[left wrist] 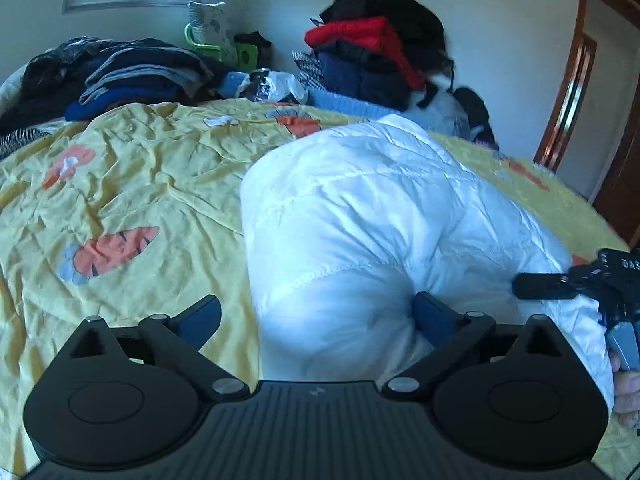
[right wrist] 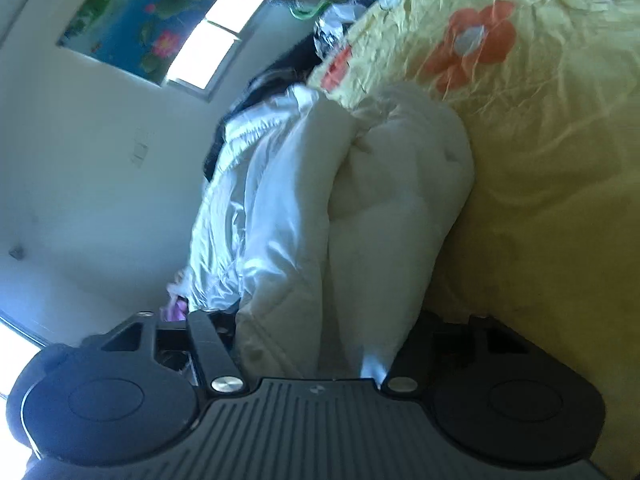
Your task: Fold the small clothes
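- Step: folding the white padded jacket (left wrist: pixel 384 216), which lies bunched on the bed (left wrist: pixel 120 184).
- My left tool (left wrist: pixel 316 316): wide, straddling its edge.
- My right tool (right wrist: pixel 312 344): grip state unclear.
- Next: close, fold over.

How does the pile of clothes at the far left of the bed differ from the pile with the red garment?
The left pile is low and spread wide, while the red-garment pile stands tall and narrow. The left pile is mostly dark blue, grey and black; the other shows a bright red layer under a black top. Both sit at the far edge of the yellow bedcover, behind the white puffy jacket.
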### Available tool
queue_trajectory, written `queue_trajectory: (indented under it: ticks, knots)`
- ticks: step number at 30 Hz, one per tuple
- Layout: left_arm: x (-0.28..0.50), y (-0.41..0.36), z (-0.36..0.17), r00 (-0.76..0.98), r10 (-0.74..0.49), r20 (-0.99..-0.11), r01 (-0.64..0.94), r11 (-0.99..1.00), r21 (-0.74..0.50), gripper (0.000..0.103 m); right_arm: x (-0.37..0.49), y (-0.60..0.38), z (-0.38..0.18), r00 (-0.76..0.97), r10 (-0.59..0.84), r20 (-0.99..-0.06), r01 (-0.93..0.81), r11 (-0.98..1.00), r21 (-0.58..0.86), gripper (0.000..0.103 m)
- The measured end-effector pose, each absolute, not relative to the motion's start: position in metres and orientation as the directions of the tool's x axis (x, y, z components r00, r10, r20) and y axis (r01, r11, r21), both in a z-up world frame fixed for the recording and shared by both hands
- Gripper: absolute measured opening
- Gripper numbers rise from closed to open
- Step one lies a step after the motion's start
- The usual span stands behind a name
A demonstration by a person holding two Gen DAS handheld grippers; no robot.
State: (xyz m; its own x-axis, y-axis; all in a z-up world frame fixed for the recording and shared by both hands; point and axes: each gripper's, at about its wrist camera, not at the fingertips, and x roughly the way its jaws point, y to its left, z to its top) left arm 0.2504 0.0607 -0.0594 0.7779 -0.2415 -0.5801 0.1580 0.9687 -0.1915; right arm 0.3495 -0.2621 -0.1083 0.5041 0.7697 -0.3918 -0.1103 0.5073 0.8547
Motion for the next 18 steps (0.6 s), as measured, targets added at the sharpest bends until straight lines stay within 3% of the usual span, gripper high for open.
queue_trajectory:
  ticks: [2, 4, 6, 9, 13, 15, 18]
  knots:
    - [0.239, 0.068, -0.045, 0.807, -0.211, -0.551, 0.115, 0.972, -0.204, 0.102, 0.339, -0.272, -0.097, 0.542, 0.731, -0.414, -0.057, 0.523, 0.850, 0.076]
    - [0.216, 0.069, -0.021, 0.870, -0.155, -0.468, 0.078, 0.980, -0.182, 0.102, 0.319, -0.283, -0.072, 0.650, 0.631, -0.422, -0.066, 0.601, 0.796, 0.075]
    - [0.190, 0.065, 0.000, 0.906, -0.156, -0.393, 0.098, 0.982, -0.163, 0.102, 0.289, -0.283, -0.039, 0.749, 0.548, -0.374, -0.136, 0.678, 0.722, 0.075]
    - [0.156, 0.045, 0.010, 0.911, -0.217, -0.351, 0.187, 0.975, -0.118, 0.102, 0.258, -0.259, -0.008, 0.773, 0.567, -0.285, -0.274, 0.703, 0.656, 0.084]
    - [0.142, 0.000, -0.024, 0.880, -0.196, -0.433, 0.250, 0.966, 0.071, 0.102, 0.232, -0.205, 0.009, 0.788, 0.514, -0.340, -0.372, 0.837, 0.401, 0.095]
    - [0.149, -0.012, -0.046, 0.834, -0.165, -0.527, 0.255, 0.962, 0.102, 0.102, 0.235, -0.188, -0.004, 0.721, 0.565, -0.401, -0.400, 0.812, 0.425, 0.094]
    - [0.154, -0.014, -0.064, 0.805, -0.143, -0.576, 0.231, 0.969, 0.083, 0.102, 0.245, -0.170, -0.034, 0.638, 0.575, -0.512, -0.376, 0.814, 0.443, 0.089]
